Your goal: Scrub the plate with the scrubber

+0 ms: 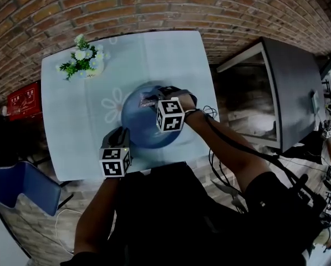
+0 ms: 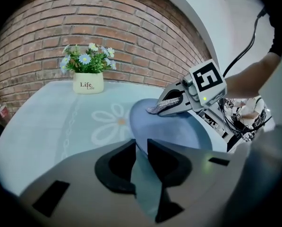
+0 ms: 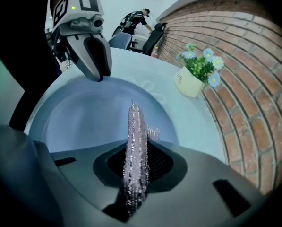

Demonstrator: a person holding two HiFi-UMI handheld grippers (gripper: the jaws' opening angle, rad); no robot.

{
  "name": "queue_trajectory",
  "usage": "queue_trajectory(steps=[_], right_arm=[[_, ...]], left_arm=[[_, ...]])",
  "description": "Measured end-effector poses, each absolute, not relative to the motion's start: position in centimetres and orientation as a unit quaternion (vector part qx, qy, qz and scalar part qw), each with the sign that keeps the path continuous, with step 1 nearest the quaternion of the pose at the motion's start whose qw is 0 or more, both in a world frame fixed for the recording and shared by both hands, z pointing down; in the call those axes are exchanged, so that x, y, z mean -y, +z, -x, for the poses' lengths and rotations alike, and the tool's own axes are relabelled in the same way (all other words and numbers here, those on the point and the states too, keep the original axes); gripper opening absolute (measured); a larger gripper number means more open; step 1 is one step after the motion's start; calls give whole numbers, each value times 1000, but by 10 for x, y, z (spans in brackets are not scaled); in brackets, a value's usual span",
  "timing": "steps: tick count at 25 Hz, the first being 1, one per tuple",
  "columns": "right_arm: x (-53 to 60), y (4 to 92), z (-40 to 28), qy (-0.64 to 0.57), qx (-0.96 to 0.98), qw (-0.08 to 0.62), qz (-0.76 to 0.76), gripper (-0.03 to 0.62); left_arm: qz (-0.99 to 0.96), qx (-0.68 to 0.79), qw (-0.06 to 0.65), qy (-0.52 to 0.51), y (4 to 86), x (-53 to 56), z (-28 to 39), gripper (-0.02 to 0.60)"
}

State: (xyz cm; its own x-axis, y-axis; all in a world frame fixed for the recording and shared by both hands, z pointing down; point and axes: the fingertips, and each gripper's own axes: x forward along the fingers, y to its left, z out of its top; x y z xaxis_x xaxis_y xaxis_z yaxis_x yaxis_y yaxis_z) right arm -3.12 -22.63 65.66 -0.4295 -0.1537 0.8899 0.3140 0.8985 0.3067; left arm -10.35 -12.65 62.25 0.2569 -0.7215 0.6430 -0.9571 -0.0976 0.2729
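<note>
The plate (image 3: 84, 122) lies toward the near edge of the table (image 1: 171, 54), about midway along it. Its near rim passes between the fingers (image 2: 119, 162) of the left gripper (image 2: 140, 143). The rim fills the narrow gap between them, and both dark pads sit against it. The plate is round, smooth and matte blue, with a shallow raised rim.

The right gripper (image 3: 136, 148) has its fingers (image 3: 162, 163) clamped on the scrubber (image 3: 133, 126). The scrubber is a glittering silvery mesh pad, squeezed into a thin, upright blade that tapers to a point. In the left gripper view its tip touches the plate's surface on the far side.

The table wears a pale blue-green cloth printed with a white daisy. A cream pot (image 2: 88, 82) of small white and blue flowers stands at the far left corner.
</note>
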Motion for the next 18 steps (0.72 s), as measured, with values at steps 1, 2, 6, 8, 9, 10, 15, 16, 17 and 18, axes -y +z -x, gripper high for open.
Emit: queue_trajectory(steps=[1, 2, 6, 8, 9, 10, 15, 16, 17, 18], right_arm=[[228, 657, 30, -205, 817, 538, 37, 63], [229, 657, 28, -188, 818, 543, 24, 63], [234, 659, 16, -131, 815, 564, -26, 63], [236, 659, 9, -102, 812, 572, -53, 63], [235, 659, 5, -86, 810, 577, -65, 63], [235, 659, 1, -73, 807, 581, -77, 63], [228, 658, -15, -8, 798, 587, -138, 63], [226, 657, -18, 5, 796, 587, -147, 63], [223, 657, -21, 16, 794, 588, -155, 64], [219, 657, -24, 24, 792, 589, -161, 63]], left_arm=[[-719, 581, 337, 177, 623, 126, 104, 76], [-720, 579, 338, 178, 623, 126, 104, 79], [-725, 569, 339, 191, 625, 126, 102, 86], [-724, 567, 344, 190, 626, 125, 102, 86], [-723, 567, 345, 190, 627, 125, 102, 86], [-723, 568, 343, 191, 627, 125, 103, 86], [-728, 563, 336, 197, 627, 127, 104, 86], [-731, 560, 336, 199, 627, 127, 103, 88], [-733, 557, 335, 201, 627, 127, 103, 92], [-735, 554, 334, 204, 627, 127, 102, 95]])
